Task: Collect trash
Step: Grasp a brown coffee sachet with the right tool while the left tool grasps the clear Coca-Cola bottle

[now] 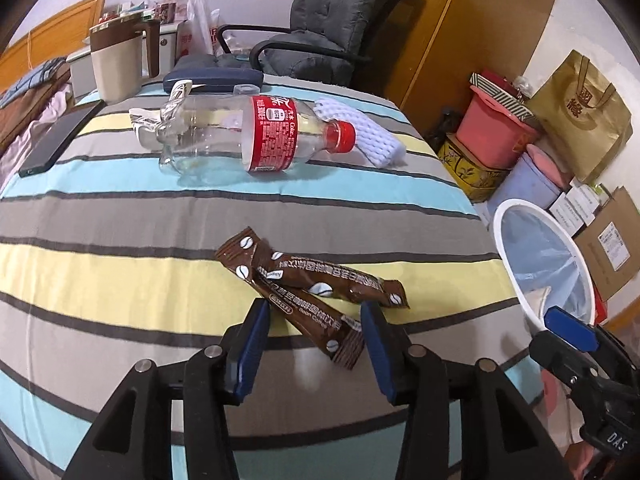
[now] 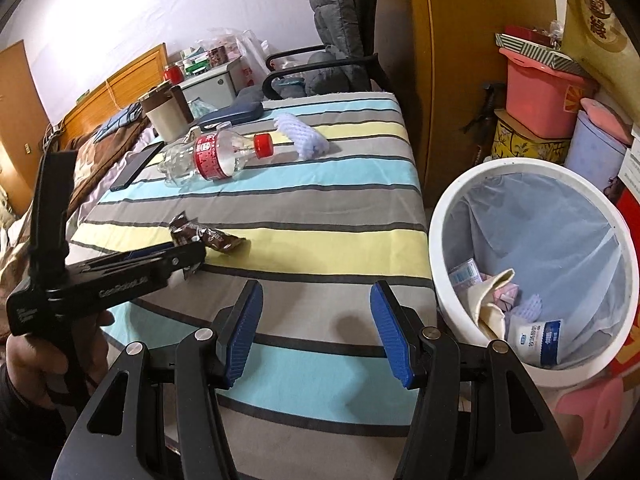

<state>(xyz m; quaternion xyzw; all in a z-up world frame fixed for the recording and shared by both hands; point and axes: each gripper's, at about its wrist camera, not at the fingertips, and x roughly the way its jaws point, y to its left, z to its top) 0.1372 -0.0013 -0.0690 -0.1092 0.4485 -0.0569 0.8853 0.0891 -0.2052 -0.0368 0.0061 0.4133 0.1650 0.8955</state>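
Two brown coffee sachets (image 1: 312, 288) lie crossed on the striped tablecloth (image 1: 120, 216). My left gripper (image 1: 316, 312) is open, its jaws on either side of the nearer sachet's end; it also shows in the right wrist view (image 2: 176, 256) beside the sachets (image 2: 204, 236). An empty clear bottle with red label (image 1: 240, 140) and a white foam net (image 1: 360, 132) lie farther back. My right gripper (image 2: 316, 320) is open and empty over the table's near right edge, beside the white trash bin (image 2: 444, 248), which holds several bits of trash.
A beige and brown mug (image 1: 116, 64), a dark blue case (image 1: 212, 80) and a black phone (image 1: 60, 136) sit at the table's far left. A grey padded chair (image 1: 328, 24) stands behind. Boxes, pink tubs and a gold bag (image 1: 580, 120) crowd the floor right.
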